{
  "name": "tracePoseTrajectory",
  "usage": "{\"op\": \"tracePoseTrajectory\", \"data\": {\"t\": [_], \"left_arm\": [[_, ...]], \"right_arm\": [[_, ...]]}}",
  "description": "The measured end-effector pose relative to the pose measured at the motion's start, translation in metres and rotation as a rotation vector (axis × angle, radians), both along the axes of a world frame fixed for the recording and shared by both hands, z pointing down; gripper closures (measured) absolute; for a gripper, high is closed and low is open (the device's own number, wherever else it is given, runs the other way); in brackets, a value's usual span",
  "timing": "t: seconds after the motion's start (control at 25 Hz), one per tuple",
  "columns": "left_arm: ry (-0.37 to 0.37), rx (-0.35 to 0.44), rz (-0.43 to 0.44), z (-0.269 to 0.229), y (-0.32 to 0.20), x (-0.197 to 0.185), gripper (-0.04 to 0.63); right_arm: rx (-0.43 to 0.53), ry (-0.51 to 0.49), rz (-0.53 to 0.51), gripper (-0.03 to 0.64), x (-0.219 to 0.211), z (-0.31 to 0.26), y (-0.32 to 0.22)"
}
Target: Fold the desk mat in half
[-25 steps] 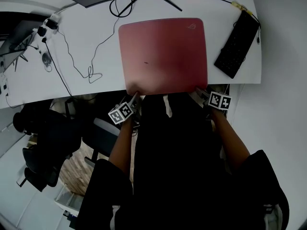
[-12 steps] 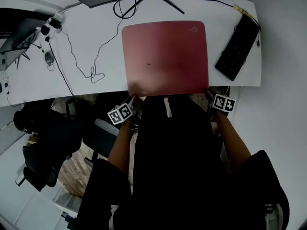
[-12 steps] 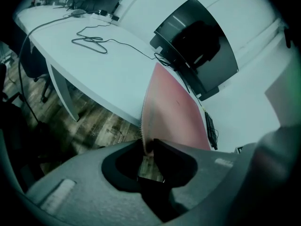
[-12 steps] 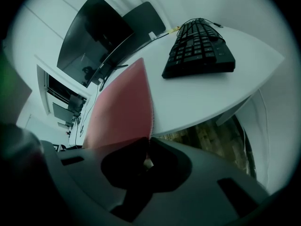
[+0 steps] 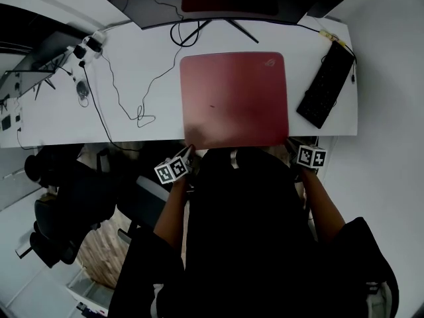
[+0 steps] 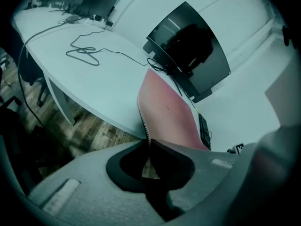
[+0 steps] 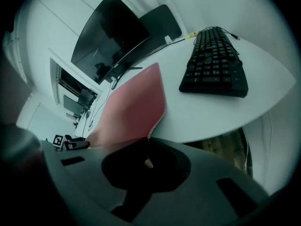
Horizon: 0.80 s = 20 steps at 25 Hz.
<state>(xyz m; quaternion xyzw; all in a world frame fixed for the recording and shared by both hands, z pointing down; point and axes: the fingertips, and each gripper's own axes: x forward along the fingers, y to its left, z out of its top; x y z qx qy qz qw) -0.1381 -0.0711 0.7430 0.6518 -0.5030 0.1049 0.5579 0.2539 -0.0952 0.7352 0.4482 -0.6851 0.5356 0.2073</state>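
Left gripper (image 5: 188,150) is clamping the near-left corner of the desk mat (image 5: 235,98) (at the edge of the desk (image 5: 132,65)). Right gripper (image 5: 290,142) is clamping the near-right corner.

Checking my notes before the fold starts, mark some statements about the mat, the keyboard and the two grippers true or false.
1. The desk mat is still unfolded. True.
2. The keyboard sits on the mat. False: it lies on the desk to the mat's right, apart from it.
3. The left gripper has its jaws shut on the mat's near left corner. True.
4. The right gripper is open and empty. False: its jaws are shut on the mat's near right corner.
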Motion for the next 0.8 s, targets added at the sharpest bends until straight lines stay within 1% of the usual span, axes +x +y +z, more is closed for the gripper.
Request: {"op": "tracePoseTrajectory", "data": {"t": [0.08,0.28,0.36,0.44,0.52,0.72,0.8], "left_arm": [[-0.005,0.005,0.006,-0.003,-0.002,0.0,0.563],[-0.007,0.019,0.002,-0.015,-0.007,-0.002,0.563],[0.023,0.036,-0.025,-0.024,-0.013,-0.002,0.563],[0.071,0.069,-0.067,-0.036,-0.024,-0.003,0.563],[0.101,0.1,-0.092,-0.047,-0.036,-0.006,0.563],[0.131,0.151,-0.111,-0.062,-0.071,-0.012,0.561],[0.134,0.168,-0.113,-0.068,-0.087,-0.013,0.561]], "right_arm": [[0.024,-0.021,-0.016,0.601,-0.002,-0.004,-0.005],[0.092,-0.111,-0.014,0.6,-0.011,-0.03,-0.025],[0.108,-0.14,-0.012,0.6,-0.012,-0.039,-0.034],[0.122,-0.153,-0.013,0.6,-0.01,-0.043,-0.045],[0.146,-0.171,-0.01,0.6,-0.01,-0.052,-0.059],[0.21,-0.234,0.027,0.6,-0.006,-0.069,-0.092],[0.221,-0.251,0.037,0.6,-0.007,-0.075,-0.104]]}}
